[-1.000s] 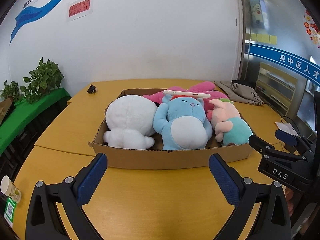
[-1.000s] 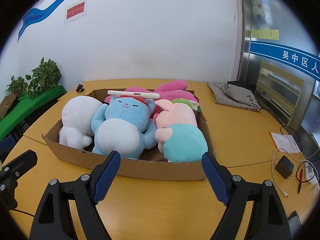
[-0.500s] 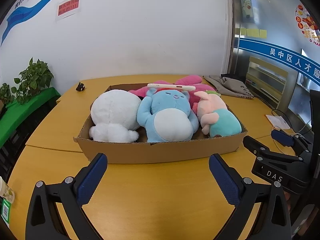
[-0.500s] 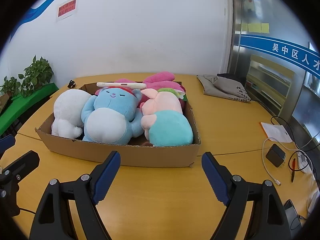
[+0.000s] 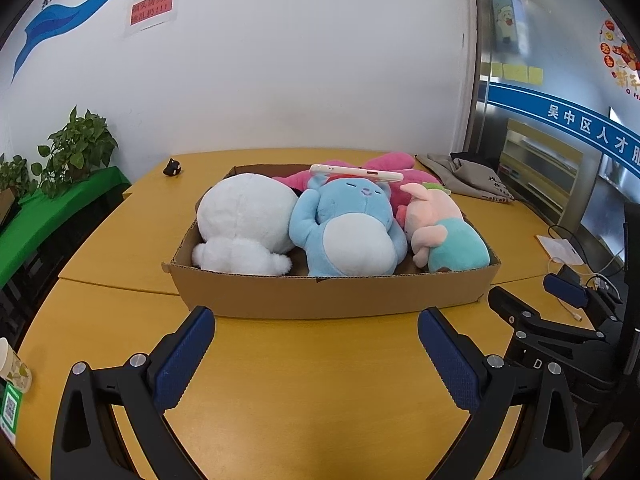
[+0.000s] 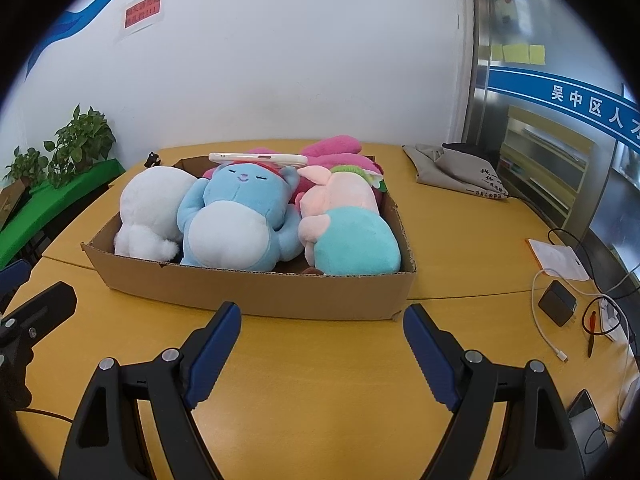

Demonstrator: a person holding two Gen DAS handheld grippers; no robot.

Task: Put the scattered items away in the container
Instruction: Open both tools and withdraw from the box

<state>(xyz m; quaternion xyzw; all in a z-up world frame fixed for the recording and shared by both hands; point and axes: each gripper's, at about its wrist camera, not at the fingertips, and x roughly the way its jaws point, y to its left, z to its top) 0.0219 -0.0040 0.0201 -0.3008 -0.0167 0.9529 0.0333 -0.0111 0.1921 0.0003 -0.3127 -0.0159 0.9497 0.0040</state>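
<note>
A shallow cardboard box [image 5: 332, 296] [image 6: 256, 288] stands on the yellow table. It holds a white plush [image 5: 244, 228] [image 6: 152, 208], a blue plush [image 5: 348, 232] [image 6: 240, 224], a pink-and-teal plush [image 5: 448, 236] [image 6: 348, 236] and a magenta plush [image 5: 384, 164] [image 6: 336, 148] at the back. A white phone [image 5: 356, 173] [image 6: 258, 159] lies on the blue plush's head. My left gripper [image 5: 316, 356] is open and empty, short of the box's front wall. My right gripper [image 6: 322, 348] is open and empty, also short of it.
A grey cloth bag [image 5: 468, 178] [image 6: 456, 174] lies behind the box to the right. A small black figure [image 5: 173, 168] sits far left. Cables, a black charger [image 6: 557, 307] and a white pouch [image 6: 558, 258] lie at the right. A paper cup [image 5: 12, 368] stands at the left edge.
Both grippers have drawn back from the box and stayed open. The box sits further off and more centred in both views.
</note>
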